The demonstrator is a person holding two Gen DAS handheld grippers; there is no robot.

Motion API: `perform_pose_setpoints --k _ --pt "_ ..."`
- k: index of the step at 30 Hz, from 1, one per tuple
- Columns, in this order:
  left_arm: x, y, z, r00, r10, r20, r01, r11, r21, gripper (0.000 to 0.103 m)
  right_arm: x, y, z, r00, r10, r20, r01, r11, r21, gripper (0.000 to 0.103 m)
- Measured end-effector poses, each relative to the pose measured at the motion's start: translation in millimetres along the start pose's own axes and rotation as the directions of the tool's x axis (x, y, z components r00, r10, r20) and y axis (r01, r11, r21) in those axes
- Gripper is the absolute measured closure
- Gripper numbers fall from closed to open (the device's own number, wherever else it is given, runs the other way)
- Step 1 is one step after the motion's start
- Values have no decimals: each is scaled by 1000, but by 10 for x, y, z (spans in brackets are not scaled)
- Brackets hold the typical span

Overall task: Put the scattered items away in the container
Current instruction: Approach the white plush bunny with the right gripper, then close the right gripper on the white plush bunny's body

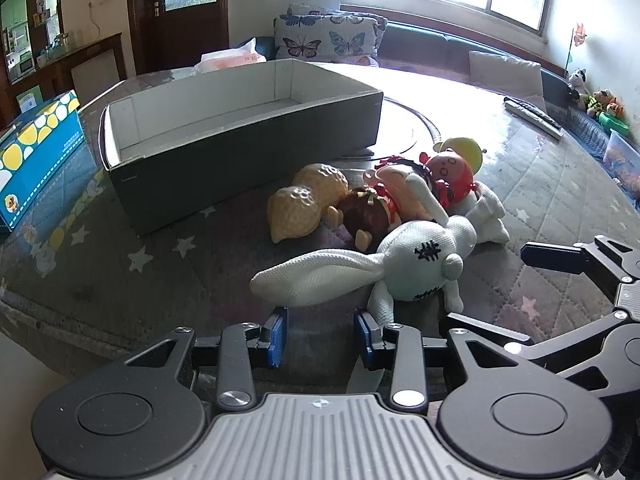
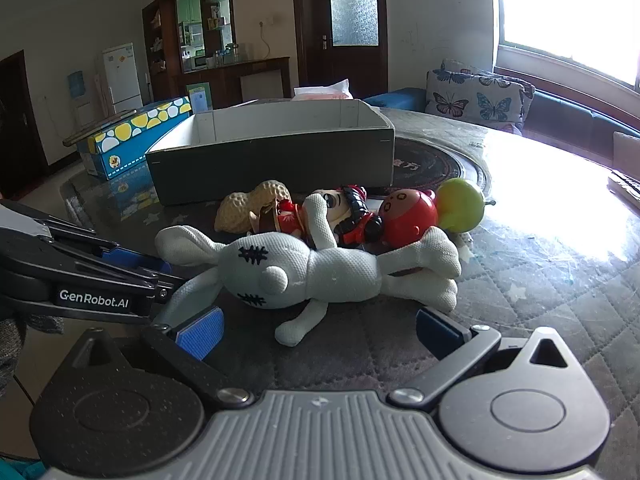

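Note:
A white plush rabbit (image 1: 408,268) (image 2: 312,272) lies on the quilted table, nearest to both grippers. Behind it lie a tan peanut toy (image 1: 304,204) (image 2: 248,204), a doll in red (image 1: 384,196) (image 2: 332,212), a red round-headed figure (image 1: 452,172) (image 2: 408,216) and a yellow-green apple (image 1: 464,148) (image 2: 460,204). The open dark box (image 1: 240,160) (image 2: 272,160) with a white inside stands behind the toys. My left gripper (image 1: 320,334) is open and empty, just short of the rabbit's ear. My right gripper (image 2: 320,332) is open wide and empty, in front of the rabbit's legs.
A blue carton with yellow and white dots (image 1: 36,156) (image 2: 136,136) stands left of the box. A round dark turntable (image 1: 404,132) (image 2: 436,164) lies behind the toys. A remote (image 1: 532,116) lies at the far right. A sofa with butterfly cushions (image 1: 328,36) is beyond the table.

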State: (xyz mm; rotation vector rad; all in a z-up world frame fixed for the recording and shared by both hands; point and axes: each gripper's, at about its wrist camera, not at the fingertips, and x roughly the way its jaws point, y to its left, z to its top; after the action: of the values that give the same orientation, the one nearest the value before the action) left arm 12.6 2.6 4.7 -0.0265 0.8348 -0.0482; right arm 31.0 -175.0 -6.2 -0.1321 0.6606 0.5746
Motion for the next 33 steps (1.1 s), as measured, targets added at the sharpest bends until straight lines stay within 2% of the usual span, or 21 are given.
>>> perform_pose_setpoints --k 13,27,33 --pt "-64 45 98 999 -29 23 29 1000 5 65 65 -71 78 1000 12 5 -12 1000 11 0" --pt "-411 67 266 984 -127 126 121 991 56 65 51 -218 247 999 29 35 -31 998 51 0" --pt "-365 30 324 978 -160 135 148 985 91 65 62 -360 317 999 25 42 -29 994 102 7"
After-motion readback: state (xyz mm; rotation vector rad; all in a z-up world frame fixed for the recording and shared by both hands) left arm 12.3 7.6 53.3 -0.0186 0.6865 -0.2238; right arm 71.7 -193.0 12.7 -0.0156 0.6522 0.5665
